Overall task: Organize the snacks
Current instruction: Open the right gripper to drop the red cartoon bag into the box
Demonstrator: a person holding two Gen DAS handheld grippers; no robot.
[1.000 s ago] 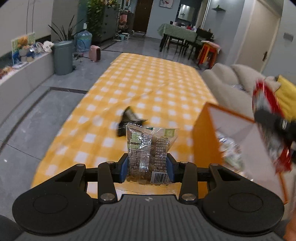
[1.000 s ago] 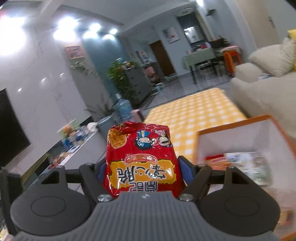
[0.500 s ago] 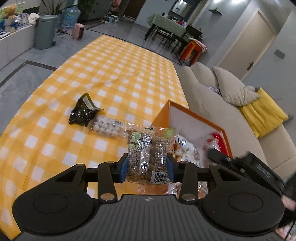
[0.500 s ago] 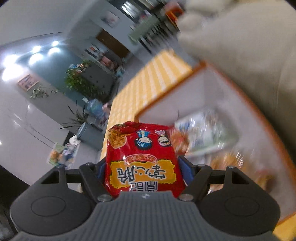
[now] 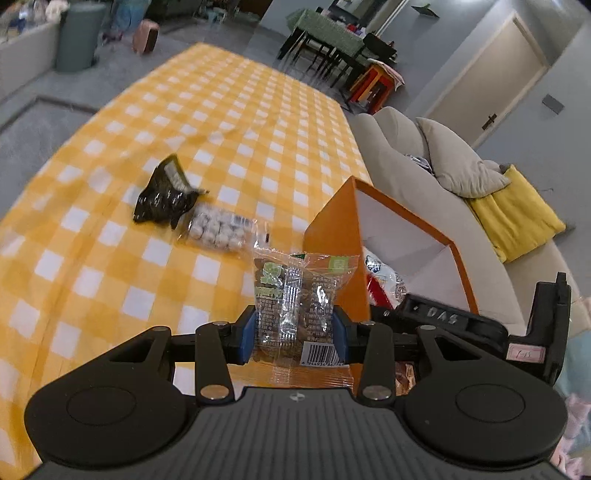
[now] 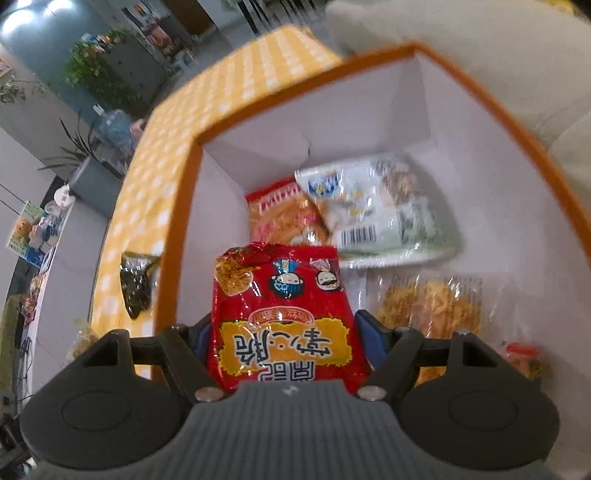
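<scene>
My left gripper [image 5: 293, 334] is shut on a clear packet of brown snacks [image 5: 299, 302] and holds it above the yellow checked cloth, just left of the orange box [image 5: 332, 236]. My right gripper [image 6: 282, 336] is shut on a red noodle-snack packet [image 6: 280, 314] and holds it over the inside of the orange box [image 6: 177, 229], which has white walls. Several packets lie in the box: a white-green one [image 6: 384, 210], an orange one [image 6: 280, 218] and a clear one with yellow snacks [image 6: 432, 306]. The right gripper's body shows in the left wrist view [image 5: 480, 325].
On the cloth lie a black packet [image 5: 164, 195] and a clear packet of white balls [image 5: 218, 230], left of the box. A beige sofa [image 5: 406, 177] with a yellow cushion [image 5: 513, 210] runs along the right. A grey bin [image 5: 75, 35] stands far left.
My right gripper has tipped down and moved over the box with the red packet. My left gripper has drifted closer to the box's left wall, still gripping its packet.
</scene>
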